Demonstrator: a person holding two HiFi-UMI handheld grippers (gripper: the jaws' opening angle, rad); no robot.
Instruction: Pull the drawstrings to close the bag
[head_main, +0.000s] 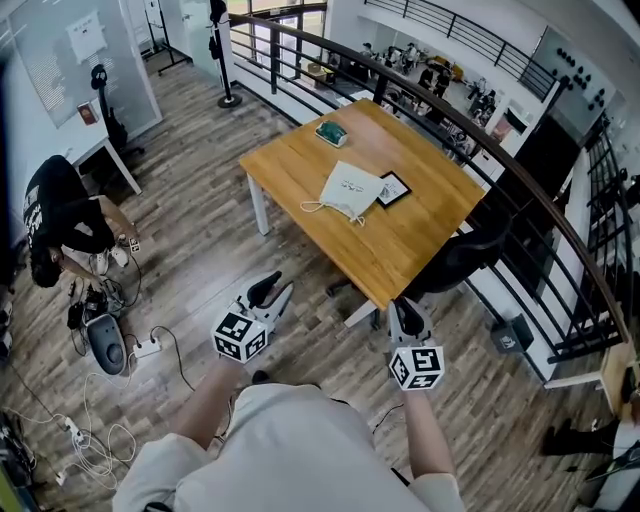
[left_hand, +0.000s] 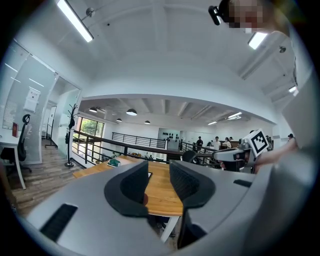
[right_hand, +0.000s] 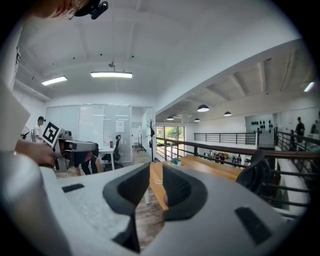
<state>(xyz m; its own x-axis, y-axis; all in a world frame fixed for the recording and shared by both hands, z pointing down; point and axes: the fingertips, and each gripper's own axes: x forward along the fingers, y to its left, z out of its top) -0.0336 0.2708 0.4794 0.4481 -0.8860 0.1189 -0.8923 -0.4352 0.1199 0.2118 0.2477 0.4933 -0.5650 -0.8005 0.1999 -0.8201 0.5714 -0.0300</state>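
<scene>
A white drawstring bag (head_main: 352, 190) lies flat on the wooden table (head_main: 300, 160), with its cords (head_main: 312, 207) trailing off to the left. Both grippers hang in the air well short of the table, over the wooden floor. My left gripper (head_main: 272, 291) (left_hand: 159, 175) is open with nothing between its jaws. My right gripper (head_main: 407, 316) (right_hand: 156, 182) also stands open and empty, near the table's front corner. In both gripper views the jaws point at the table and hide most of the bag.
A black framed card (head_main: 393, 188) lies right of the bag, and a green object (head_main: 331, 132) sits at the table's far edge. A dark office chair (head_main: 462, 256) stands at the table's right. A railing (head_main: 520, 190) runs behind. A crouching person (head_main: 60, 225) and floor cables (head_main: 150, 348) are at left.
</scene>
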